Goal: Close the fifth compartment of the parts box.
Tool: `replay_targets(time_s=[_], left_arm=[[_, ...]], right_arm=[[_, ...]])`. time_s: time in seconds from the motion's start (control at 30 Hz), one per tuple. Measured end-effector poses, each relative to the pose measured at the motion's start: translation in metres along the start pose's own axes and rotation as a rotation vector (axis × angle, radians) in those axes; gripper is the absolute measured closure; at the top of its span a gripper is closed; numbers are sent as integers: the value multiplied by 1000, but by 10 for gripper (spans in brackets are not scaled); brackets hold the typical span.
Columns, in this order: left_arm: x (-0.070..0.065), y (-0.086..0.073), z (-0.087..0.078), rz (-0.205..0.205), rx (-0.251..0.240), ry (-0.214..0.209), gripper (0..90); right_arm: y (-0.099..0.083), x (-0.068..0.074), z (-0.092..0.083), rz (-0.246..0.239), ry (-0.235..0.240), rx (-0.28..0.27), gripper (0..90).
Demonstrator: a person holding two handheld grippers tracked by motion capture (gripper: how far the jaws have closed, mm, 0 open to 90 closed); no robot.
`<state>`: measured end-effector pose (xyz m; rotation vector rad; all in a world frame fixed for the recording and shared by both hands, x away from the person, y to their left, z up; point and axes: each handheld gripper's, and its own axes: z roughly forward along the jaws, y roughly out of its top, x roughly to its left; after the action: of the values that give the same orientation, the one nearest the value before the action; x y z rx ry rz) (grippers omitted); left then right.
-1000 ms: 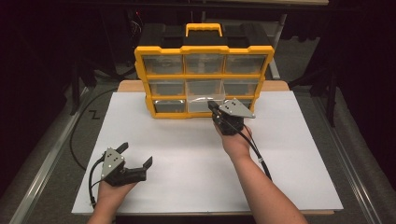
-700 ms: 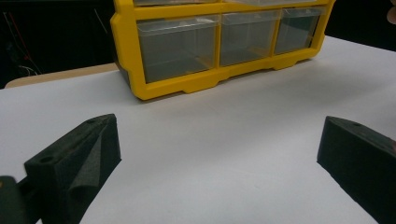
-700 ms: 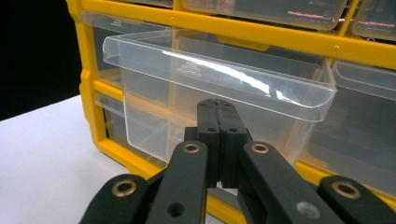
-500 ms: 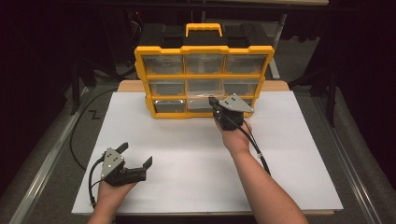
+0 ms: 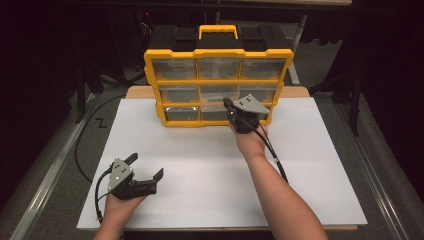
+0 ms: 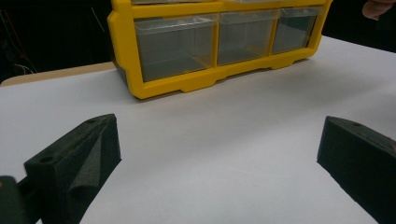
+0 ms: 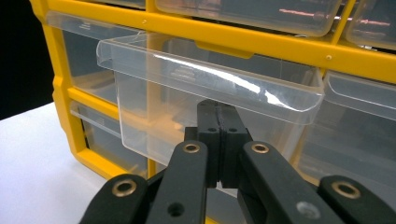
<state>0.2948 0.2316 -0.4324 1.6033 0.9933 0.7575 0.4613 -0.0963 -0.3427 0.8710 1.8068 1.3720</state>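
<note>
A yellow organiser cabinet [image 5: 217, 52] with clear drawers stands at the back of the white sheet [image 5: 200, 165]. In the right gripper view the middle drawer [image 7: 187, 93] sticks out of the yellow frame [image 7: 261, 39]. My right gripper [image 7: 218, 109] is shut with nothing between its jaws, its tips against that drawer's front just under the lip. In the high view the right gripper [image 5: 227, 104] reaches the cabinet's middle row. My left gripper [image 5: 147, 165] rests open on the sheet at the near left, empty. From the left gripper [image 6: 219, 140] view the cabinet [image 6: 187, 84] lies well ahead.
The cabinet has a black top with a yellow carry handle [image 5: 218, 31]. The right gripper's cable [image 5: 272, 155] trails back along the forearm over the sheet. A black cable [image 5: 82, 145] loops off the table's left edge. Dark surroundings ring the table.
My right gripper has crept a little farther toward the cabinet's front, still shut. The left gripper has stayed where it was.
</note>
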Motion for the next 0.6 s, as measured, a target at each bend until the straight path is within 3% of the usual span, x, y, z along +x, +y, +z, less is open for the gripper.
replay_targets(time_s=[0.3,0.6], left_arm=[[2,-1,-1,-10,-7,2,2],[2,-1,-1,-11,-7,1,2]], right_arm=[[2,-6,10,36,-18,-3,900],[4,-12,18,34,-40,12,900]])
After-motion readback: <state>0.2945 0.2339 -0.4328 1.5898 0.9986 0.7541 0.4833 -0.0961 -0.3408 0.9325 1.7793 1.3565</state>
